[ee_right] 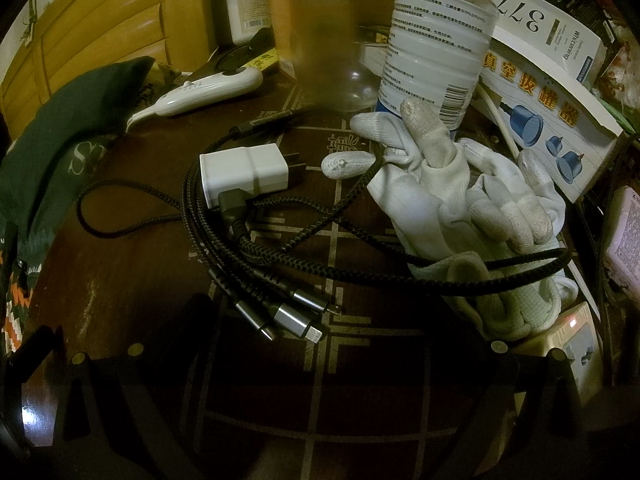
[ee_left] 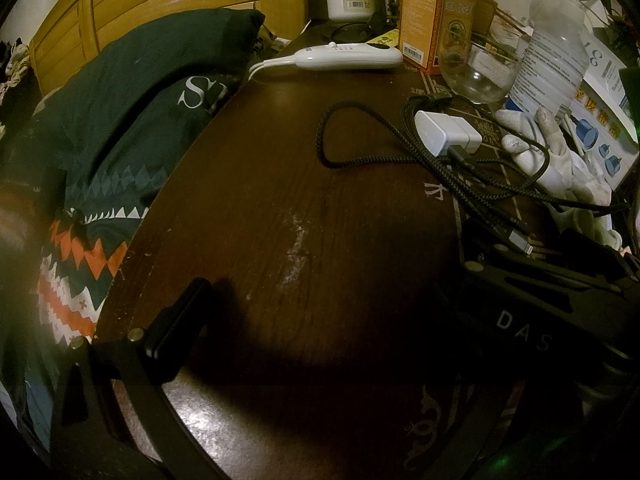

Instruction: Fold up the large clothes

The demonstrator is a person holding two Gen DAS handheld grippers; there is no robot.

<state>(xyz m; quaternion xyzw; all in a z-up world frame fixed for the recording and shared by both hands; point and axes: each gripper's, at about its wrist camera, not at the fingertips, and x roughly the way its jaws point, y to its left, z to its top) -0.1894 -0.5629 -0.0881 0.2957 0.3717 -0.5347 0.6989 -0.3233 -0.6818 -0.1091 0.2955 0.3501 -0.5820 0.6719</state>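
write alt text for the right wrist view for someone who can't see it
A dark wooden table is crowded with a white charger tangled in black braided cables, white gloves and a clear plastic bottle behind them. A dark green garment lies at the left edge beside a white remote. The right gripper's fingers are open at the bottom, holding nothing.

The right gripper (ee_right: 320,368) stands wide open above the dark table (ee_right: 152,288), holding nothing. Just ahead of its fingers lies a braided cable (ee_right: 256,248) coiled around a white charger (ee_right: 244,174); ahead to the right, white gloves (ee_right: 460,200) rest against a plastic bottle (ee_right: 436,40); the dark green garment (ee_right: 56,128) lies far left
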